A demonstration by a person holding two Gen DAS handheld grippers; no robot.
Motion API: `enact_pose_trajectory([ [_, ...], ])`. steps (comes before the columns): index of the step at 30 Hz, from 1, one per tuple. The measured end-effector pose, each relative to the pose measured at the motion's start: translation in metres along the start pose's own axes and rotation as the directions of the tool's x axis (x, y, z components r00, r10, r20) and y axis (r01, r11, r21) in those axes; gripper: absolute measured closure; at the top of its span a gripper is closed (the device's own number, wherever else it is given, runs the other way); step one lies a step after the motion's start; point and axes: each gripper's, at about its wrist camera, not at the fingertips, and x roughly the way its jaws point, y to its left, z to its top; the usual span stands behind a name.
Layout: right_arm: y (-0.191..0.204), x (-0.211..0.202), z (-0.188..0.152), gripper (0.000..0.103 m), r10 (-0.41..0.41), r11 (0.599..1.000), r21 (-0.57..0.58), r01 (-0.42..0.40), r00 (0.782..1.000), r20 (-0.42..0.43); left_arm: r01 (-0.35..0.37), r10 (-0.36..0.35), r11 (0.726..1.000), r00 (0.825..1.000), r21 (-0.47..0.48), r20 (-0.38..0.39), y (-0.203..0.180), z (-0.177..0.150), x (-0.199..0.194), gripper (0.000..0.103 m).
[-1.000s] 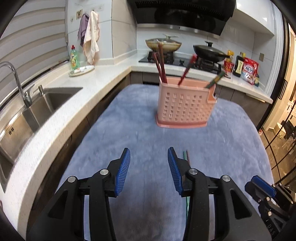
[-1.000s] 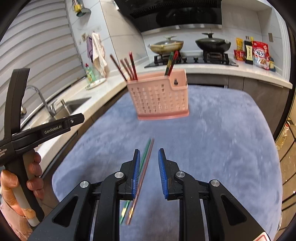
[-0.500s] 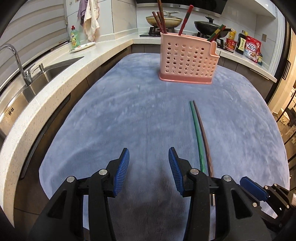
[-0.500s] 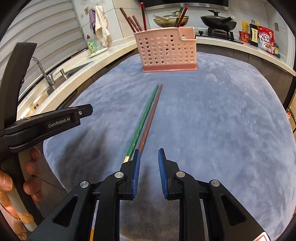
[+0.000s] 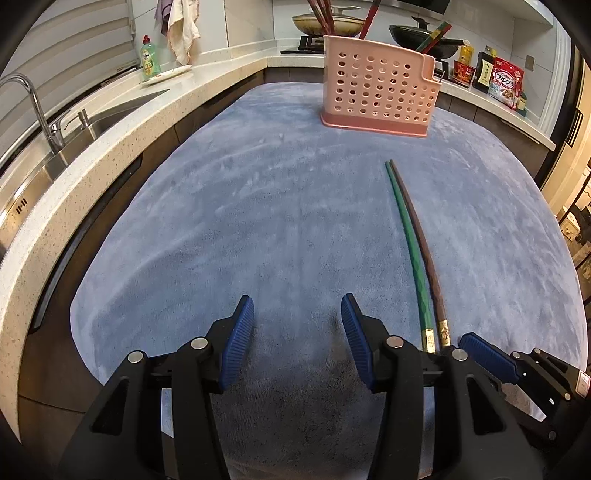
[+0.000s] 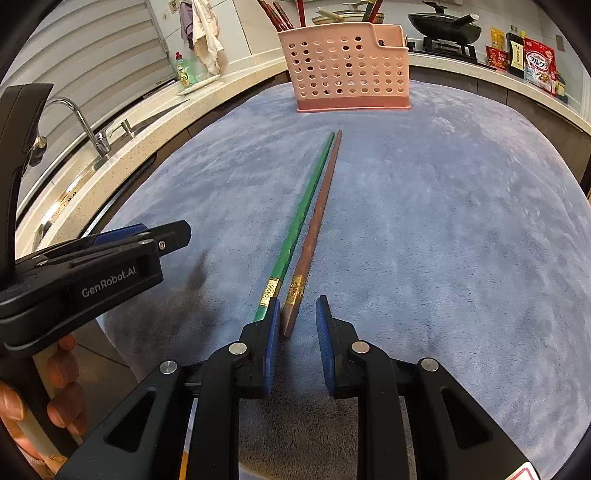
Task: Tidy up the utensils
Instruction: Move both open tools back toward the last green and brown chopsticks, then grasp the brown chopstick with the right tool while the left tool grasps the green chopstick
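Observation:
A green chopstick [image 6: 303,218] and a brown chopstick [image 6: 319,218] lie side by side on the blue-grey cloth [image 6: 443,221], pointing at a pink perforated utensil basket [image 6: 349,66] that holds several chopsticks. My right gripper [image 6: 294,317] is open, low over the near ends; the brown tip lies between its fingers and the green one runs under the left finger. My left gripper [image 5: 297,314] is open and empty, left of the chopsticks [image 5: 413,251]. The basket [image 5: 378,88] stands at the far end of the cloth.
A speckled counter [image 5: 122,122] with a sink and tap [image 5: 37,107] runs along the left. A dish soap bottle [image 5: 149,59] and towel stand behind it. A stove with pans [image 6: 443,22] and food packets [image 6: 535,62] are at the back.
Both grippers have pulled back from the basket toward the near edge of the cloth. The chopsticks' near ends now lie at my right gripper's fingertips.

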Motion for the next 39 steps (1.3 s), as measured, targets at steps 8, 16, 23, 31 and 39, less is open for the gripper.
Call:
enact_pose_trajectory([
  [8, -0.001, 0.008, 0.002, 0.092, -0.037, 0.999, -0.011, 0.037, 0.999, 0.009, 0.003, -0.003, 1.0, 1.0, -0.004, -0.01, 0.0, -0.002, 0.002, 0.048],
  [16, -0.032, -0.001, -0.001, 0.096, -0.056, 0.996, 0.073, 0.055, 0.998, 0.019, 0.03, -0.03, 0.999, 0.999, 0.026, -0.017, -0.016, -0.006, 0.002, 0.036],
  [23, -0.062, -0.012, -0.006, 0.096, -0.071, 0.984, 0.164, 0.066, 0.997, 0.025, 0.067, -0.066, 0.996, 0.998, 0.064, -0.022, -0.041, -0.01, 0.003, 0.034],
  [31, -0.072, -0.017, -0.013, 0.096, -0.059, 0.979, 0.198, 0.052, 0.998, 0.028, 0.105, -0.1, 0.991, 0.993, 0.085, -0.064, -0.061, -0.018, 0.015, 0.038],
  [39, -0.073, -0.018, -0.015, 0.096, -0.051, 0.978, 0.203, 0.044, 0.998, 0.031, 0.095, -0.09, 0.991, 0.994, 0.097, -0.059, -0.063, -0.023, 0.015, 0.062],
])
